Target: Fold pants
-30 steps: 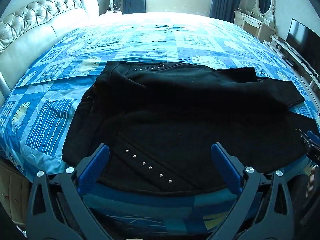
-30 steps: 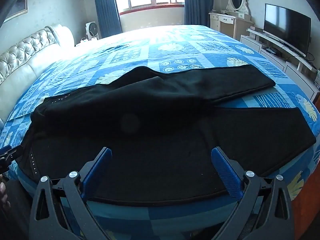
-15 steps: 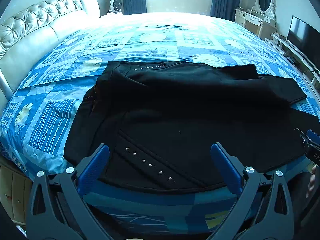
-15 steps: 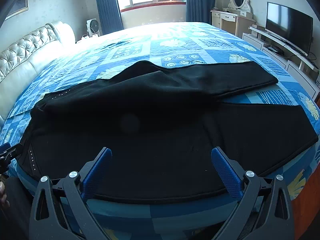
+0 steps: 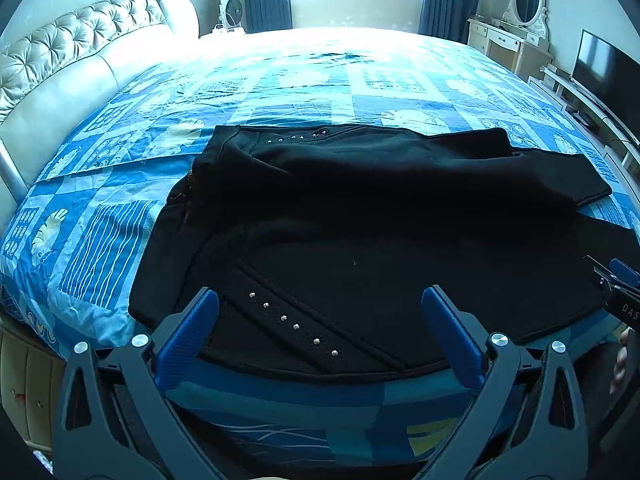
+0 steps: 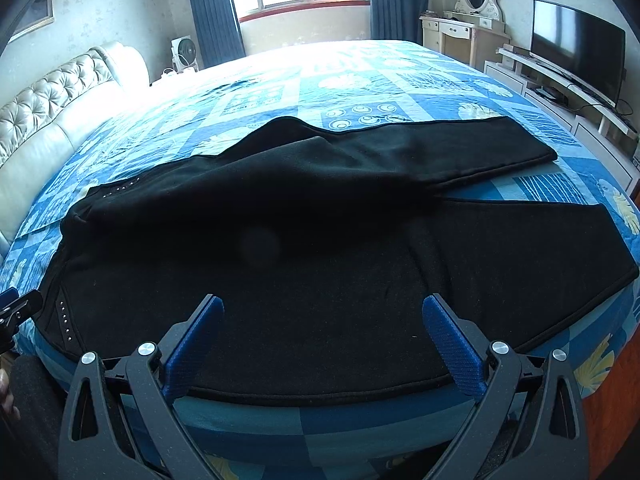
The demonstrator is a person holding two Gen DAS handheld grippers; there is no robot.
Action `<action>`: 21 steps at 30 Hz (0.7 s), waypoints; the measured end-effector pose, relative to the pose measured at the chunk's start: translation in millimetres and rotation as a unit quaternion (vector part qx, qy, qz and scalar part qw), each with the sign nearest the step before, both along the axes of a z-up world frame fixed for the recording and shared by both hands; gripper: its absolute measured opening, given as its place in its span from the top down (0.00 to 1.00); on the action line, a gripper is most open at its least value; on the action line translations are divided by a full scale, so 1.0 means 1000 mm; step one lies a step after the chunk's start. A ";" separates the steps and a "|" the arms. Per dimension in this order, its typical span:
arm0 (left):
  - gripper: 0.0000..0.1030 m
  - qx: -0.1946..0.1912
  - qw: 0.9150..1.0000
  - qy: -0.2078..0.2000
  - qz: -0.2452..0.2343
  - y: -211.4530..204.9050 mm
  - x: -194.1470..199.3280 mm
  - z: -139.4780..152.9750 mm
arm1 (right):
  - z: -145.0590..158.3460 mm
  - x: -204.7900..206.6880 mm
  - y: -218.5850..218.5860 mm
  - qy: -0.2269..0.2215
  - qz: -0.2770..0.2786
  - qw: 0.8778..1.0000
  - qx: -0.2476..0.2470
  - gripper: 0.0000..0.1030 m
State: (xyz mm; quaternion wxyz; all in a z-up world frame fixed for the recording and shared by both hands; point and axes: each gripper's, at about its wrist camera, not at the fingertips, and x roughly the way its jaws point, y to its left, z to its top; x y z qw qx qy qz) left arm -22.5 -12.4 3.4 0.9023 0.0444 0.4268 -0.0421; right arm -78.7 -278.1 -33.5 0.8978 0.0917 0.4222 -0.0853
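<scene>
black pants [image 5: 360,232] lie spread on blue bed [image 5: 320,80].

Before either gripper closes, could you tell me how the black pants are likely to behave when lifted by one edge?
The black pants look thick and fleecy, so probably floppy yet fairly heavy, sagging from any grip. The upper leg lies loosely across the lower one and would likely slide off. The matte nap suggests little slipping on the bedspread.

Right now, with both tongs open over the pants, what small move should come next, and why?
Probably lower both tongs onto the near edge of the pants. The left tongs hover open by the studded waist, the right tongs hover open over the near leg; neither grips cloth, and the legs lie spread apart on the bed.
</scene>
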 end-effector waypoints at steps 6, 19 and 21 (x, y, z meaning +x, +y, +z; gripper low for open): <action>0.02 0.001 1.000 0.001 -0.001 0.001 0.001 -0.001 | -0.001 0.001 0.000 0.003 0.001 1.000 0.000 0.04; 0.02 0.007 1.000 -0.003 0.000 0.002 0.001 -0.003 | -0.004 0.001 0.001 0.005 0.002 1.000 0.001 0.04; 0.02 0.007 1.000 -0.002 -0.001 0.001 0.001 -0.003 | -0.005 0.001 0.001 0.005 0.002 1.000 0.001 0.04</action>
